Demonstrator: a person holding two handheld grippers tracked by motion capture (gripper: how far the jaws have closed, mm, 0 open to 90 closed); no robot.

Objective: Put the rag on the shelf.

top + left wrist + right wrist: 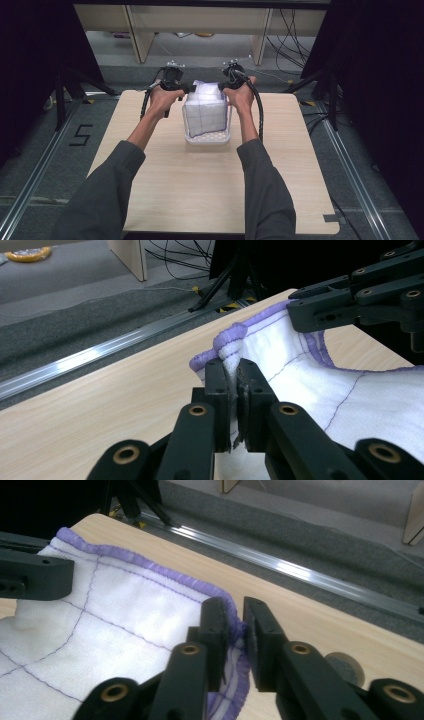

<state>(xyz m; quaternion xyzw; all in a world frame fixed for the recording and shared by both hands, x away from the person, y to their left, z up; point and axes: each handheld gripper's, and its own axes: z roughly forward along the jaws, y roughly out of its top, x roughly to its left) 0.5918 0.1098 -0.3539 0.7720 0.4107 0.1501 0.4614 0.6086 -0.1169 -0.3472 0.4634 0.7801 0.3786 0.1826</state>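
A white cloth (206, 111) with purple hem and purple stitched lines hangs over a white perforated basket (207, 138) at the far middle of the table. My left gripper (186, 89) holds the cloth's far left corner, and my right gripper (224, 87) holds its far right corner. Seen from the left gripper view, my left gripper (234, 374) is shut on a bunched corner of the cloth (300, 370). My right gripper (238, 622) has the purple hem of the cloth (125, 605) pinched between its jaws. Each gripper view shows the other gripper's jaws across the cloth.
The light wooden table (200, 190) stretches toward the person in front of the basket. Black stands (67, 87) flank the table's far corners, and a metal floor rail (90, 357) runs past its far edge. Wooden furniture legs (140, 35) and cables (290, 35) lie beyond.
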